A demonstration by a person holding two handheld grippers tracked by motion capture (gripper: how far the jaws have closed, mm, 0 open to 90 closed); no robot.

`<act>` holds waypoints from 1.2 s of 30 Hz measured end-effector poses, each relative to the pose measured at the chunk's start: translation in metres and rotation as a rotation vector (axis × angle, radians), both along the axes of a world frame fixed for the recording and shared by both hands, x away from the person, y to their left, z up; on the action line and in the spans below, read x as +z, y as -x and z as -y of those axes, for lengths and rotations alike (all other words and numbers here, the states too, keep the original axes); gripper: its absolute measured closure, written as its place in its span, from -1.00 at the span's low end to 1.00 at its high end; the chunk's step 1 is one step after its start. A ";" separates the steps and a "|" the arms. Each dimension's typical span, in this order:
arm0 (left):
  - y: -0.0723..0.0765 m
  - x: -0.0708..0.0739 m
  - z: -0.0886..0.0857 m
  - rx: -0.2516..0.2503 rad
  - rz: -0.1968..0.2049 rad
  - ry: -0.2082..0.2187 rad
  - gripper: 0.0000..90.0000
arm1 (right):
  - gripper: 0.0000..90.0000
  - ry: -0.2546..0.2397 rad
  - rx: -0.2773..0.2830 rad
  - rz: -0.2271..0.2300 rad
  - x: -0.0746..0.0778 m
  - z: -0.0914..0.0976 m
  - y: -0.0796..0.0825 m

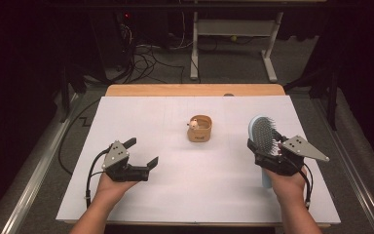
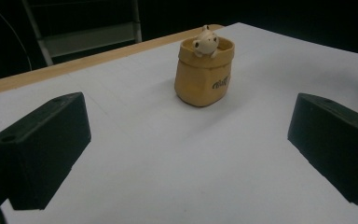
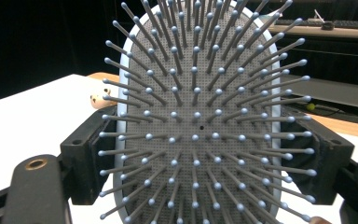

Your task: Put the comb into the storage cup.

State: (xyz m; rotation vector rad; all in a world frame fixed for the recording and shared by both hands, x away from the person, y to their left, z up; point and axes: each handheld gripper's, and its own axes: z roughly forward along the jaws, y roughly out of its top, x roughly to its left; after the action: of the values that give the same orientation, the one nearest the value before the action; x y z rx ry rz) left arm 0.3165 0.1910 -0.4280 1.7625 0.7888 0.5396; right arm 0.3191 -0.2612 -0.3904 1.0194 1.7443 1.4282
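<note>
My right gripper (image 1: 264,152) is clamped on the hairbrush (image 1: 263,134), one black jaw pressed to each long edge of the oval head. The brush has a pale blue frame, a grey perforated cushion and rows of grey pins tipped with small blue balls. I hold it raised over the right side of the bench (image 1: 141,195), bristles facing back toward me and somewhat to the left, its light blue handle running down past my right hand (image 1: 288,186). My left gripper (image 1: 143,152) hangs with its jaws spread wide and nothing between them, above the left part of the bench.

From the right gripper view I can count the pins on the hairbrush (image 3: 196,126) and see the cushion's weave, which the high view reduces to a grey patch. The high view, in turn, gives me the handle. The left gripper view shows the tan pot (image 2: 205,74) plainly, a small cream figure peeking over its rim and dark lettering on its side; it stands near the bench's middle, well apart from both grippers.
</note>
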 end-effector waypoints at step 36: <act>-0.016 0.008 0.066 -0.146 -0.006 0.018 -1.00 | -0.54 0.017 0.024 0.015 -0.002 -0.011 0.006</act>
State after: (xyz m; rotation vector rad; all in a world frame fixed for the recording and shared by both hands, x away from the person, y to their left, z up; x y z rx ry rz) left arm 0.3328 0.1251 -0.4198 1.7892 0.6605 0.4287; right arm 0.3134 -0.2506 -0.3924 0.9803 1.7602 1.4299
